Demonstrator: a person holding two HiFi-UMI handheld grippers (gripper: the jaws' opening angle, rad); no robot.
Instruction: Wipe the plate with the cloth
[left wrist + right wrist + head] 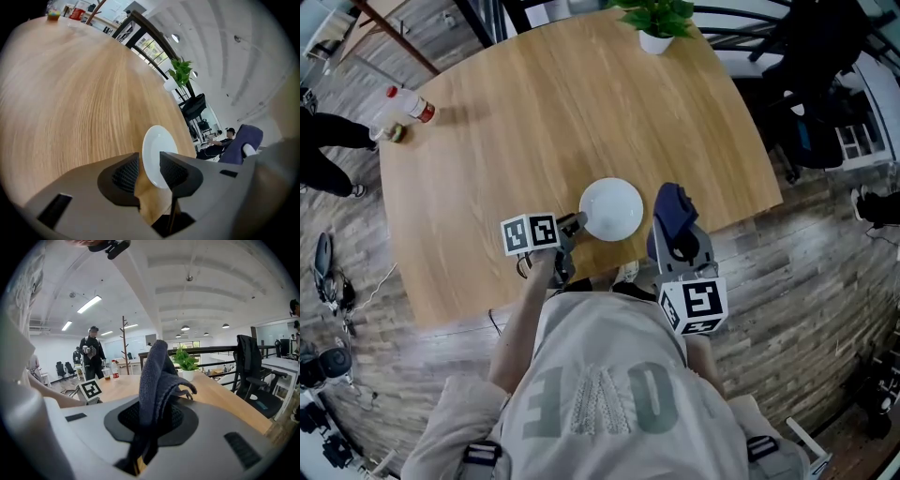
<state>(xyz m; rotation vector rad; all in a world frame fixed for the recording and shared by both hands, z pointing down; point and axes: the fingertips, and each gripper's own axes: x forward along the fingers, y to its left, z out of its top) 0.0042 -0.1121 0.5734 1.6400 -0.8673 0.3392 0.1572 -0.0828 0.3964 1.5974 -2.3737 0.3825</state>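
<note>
Part of plate (157, 143) behind left claw (150, 164); cloth (157, 376) end inside right claw (152, 420)

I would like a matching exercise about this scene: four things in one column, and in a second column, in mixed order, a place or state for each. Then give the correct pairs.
1. plate
2. cloth
3. potted plant
4. bottle

A. at the left edge of the table
B. held in the right gripper
C. at the table's far edge
D. white, just ahead of the left gripper

Pairs: 1-D, 2-B, 3-C, 4-A
</note>
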